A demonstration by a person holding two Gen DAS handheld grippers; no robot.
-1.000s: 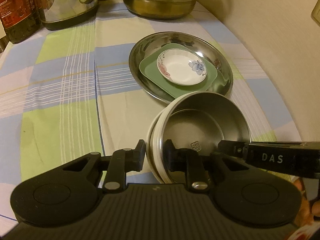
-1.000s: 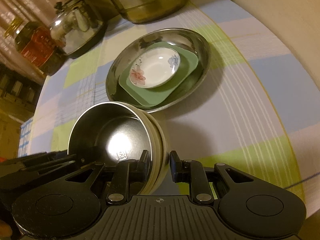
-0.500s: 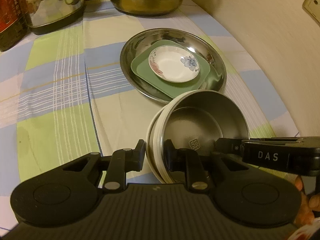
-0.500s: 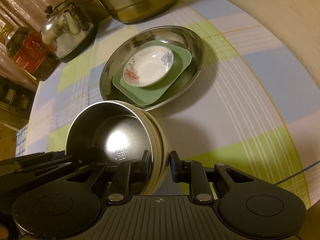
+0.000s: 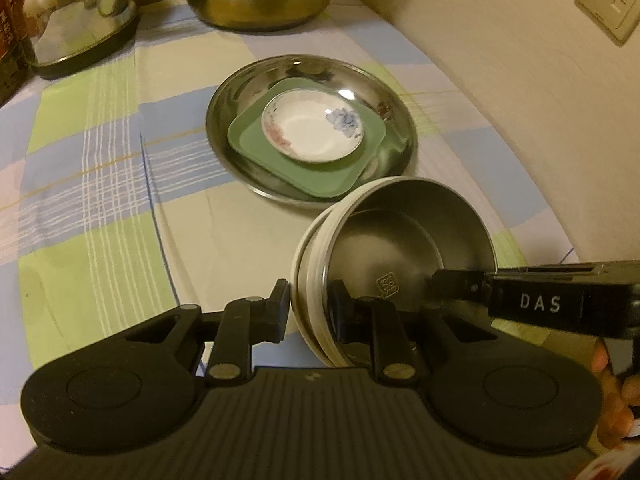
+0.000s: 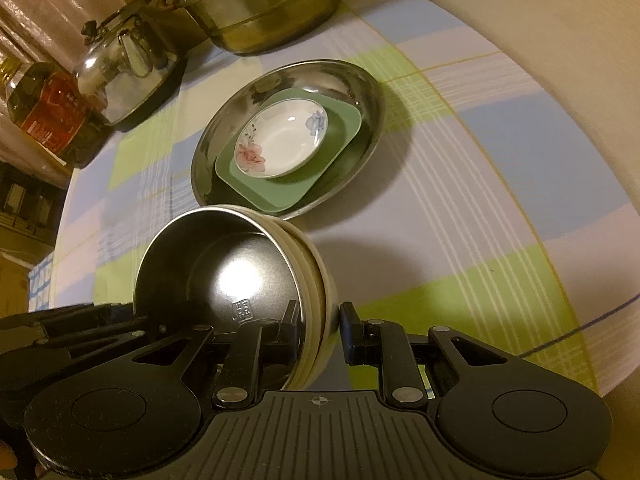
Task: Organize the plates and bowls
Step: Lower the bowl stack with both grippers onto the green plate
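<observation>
Steel-lined bowl (image 5: 404, 248) with cream outer shell, held tilted above the checked worktop (image 5: 100, 184), just short of the steel plate (image 5: 394, 120) carrying the green tray and flowered saucer. Left hand-held gripper (image 5: 309, 312) pinching the near rim – right hand-held gripper (image 6: 319, 330) pinching the opposite rim. Likely light, rigid, slick – thin rim the only purchase; prone to pivot if either pinch eases.

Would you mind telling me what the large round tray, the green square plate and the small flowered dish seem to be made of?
The large round tray looks like polished stainless steel: it mirrors the light and the plate inside it. The green square plate is matte and evenly coloured with rounded corners, probably plastic or melamine, though glazed ceramic cannot be ruled out. The small flowered dish appears to be glossy white glazed porcelain with printed flowers.
</observation>
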